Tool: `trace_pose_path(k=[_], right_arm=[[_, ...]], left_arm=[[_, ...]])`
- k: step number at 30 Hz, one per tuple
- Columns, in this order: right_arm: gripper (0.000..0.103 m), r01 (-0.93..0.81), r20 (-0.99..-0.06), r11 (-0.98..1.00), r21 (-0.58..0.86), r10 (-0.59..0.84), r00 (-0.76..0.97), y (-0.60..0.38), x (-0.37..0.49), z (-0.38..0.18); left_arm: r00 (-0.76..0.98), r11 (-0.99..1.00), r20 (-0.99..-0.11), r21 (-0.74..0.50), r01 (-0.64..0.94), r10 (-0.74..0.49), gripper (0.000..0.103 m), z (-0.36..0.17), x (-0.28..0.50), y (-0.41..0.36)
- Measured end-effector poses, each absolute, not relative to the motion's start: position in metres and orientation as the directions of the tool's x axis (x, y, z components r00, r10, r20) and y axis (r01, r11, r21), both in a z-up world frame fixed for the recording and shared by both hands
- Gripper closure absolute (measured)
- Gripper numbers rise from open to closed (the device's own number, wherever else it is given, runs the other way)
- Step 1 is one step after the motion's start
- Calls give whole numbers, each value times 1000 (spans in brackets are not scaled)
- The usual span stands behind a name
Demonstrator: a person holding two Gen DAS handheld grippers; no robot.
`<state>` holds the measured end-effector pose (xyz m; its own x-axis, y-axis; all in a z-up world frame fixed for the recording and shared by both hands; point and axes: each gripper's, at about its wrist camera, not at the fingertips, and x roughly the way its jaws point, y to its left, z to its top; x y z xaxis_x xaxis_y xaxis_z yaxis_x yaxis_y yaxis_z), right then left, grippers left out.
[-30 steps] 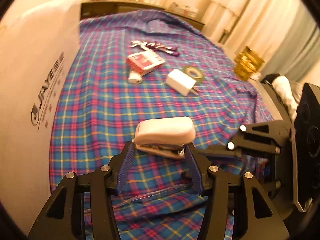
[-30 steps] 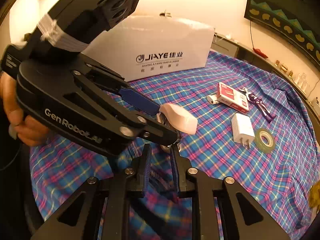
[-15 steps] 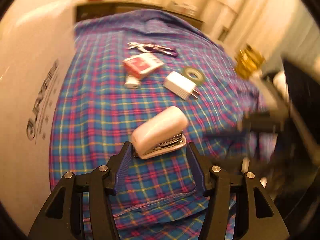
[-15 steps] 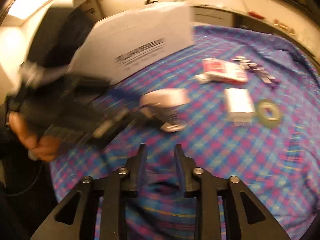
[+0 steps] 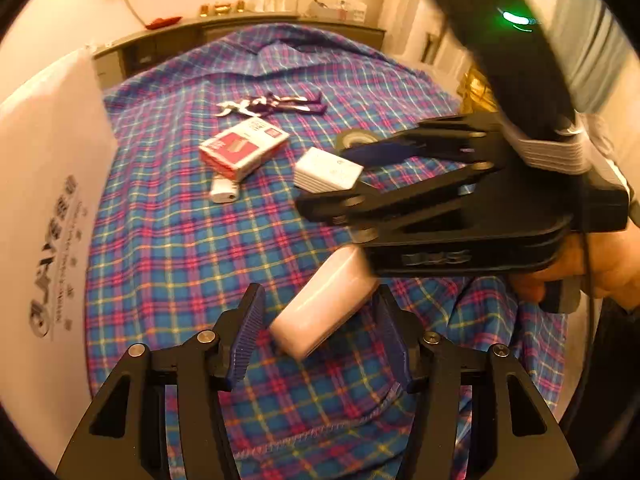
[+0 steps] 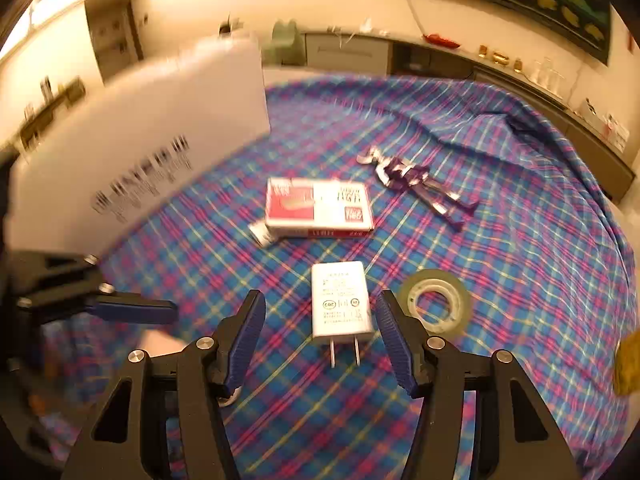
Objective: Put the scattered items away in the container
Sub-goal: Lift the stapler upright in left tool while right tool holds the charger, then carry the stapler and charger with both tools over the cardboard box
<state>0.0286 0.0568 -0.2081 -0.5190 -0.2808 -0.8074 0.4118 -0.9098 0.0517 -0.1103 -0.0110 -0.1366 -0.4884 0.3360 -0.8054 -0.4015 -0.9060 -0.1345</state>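
A pale pink stapler (image 5: 324, 304) sits tilted between the pads of my left gripper (image 5: 320, 300), its ends against both pads, just above the plaid cloth (image 5: 180, 248). My right gripper (image 6: 320, 308) hangs over a white plug charger (image 6: 340, 304) that lies on the cloth; its jaws are opening and the pads stand clear of the charger. In the left wrist view the right gripper (image 5: 326, 178) reaches over the charger (image 5: 326, 172). The white printed box (image 5: 48, 200) (image 6: 152, 152) stands at the left.
A red and white carton (image 6: 318, 208) lies on a small white tube (image 6: 262, 236). A purple figure (image 6: 416, 184) lies farther back, a clear tape roll (image 6: 456, 304) beside the charger. A person's hand (image 5: 600, 272) holds the right gripper. A low cabinet (image 6: 440, 64) runs behind.
My right gripper left the stapler, swung right over the charger and widened its jaws. The stapler has tipped from level to slanted between the left pads.
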Motion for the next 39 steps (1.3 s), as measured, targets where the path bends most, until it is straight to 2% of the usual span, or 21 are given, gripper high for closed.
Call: trace_pose_path(k=[1, 2, 4, 5, 23, 39], right_arm=[[61, 401, -808, -911, 94, -305, -504, 59, 26, -209], [70, 389, -812, -915, 106, -305, -498, 60, 23, -208], [70, 377, -820, -922, 89, -283, -498, 58, 24, -205], [70, 377, -820, -922, 83, -278, -500, 58, 26, -205], [71, 297, -754, -930, 218, -354, -553, 79, 55, -167], [71, 286, -638, -920, 267, -391, -664, 68, 90, -112]], left_arm=[[-483, -901, -807, -130, -414, 339, 45, -138, -110, -8], [-486, -897, -807, -117, -426, 336, 54, -139, -110, -5], [-484, -892, -811, -98, -441, 329, 72, -139, -111, 0], [-479, -893, -813, -106, -437, 331, 76, -138, -111, -1], [-547, -920, -767, -140, -367, 335, 77, -104, -110, -18], [-618, -907, -681, -180, -379, 394, 77, -55, -95, -34]])
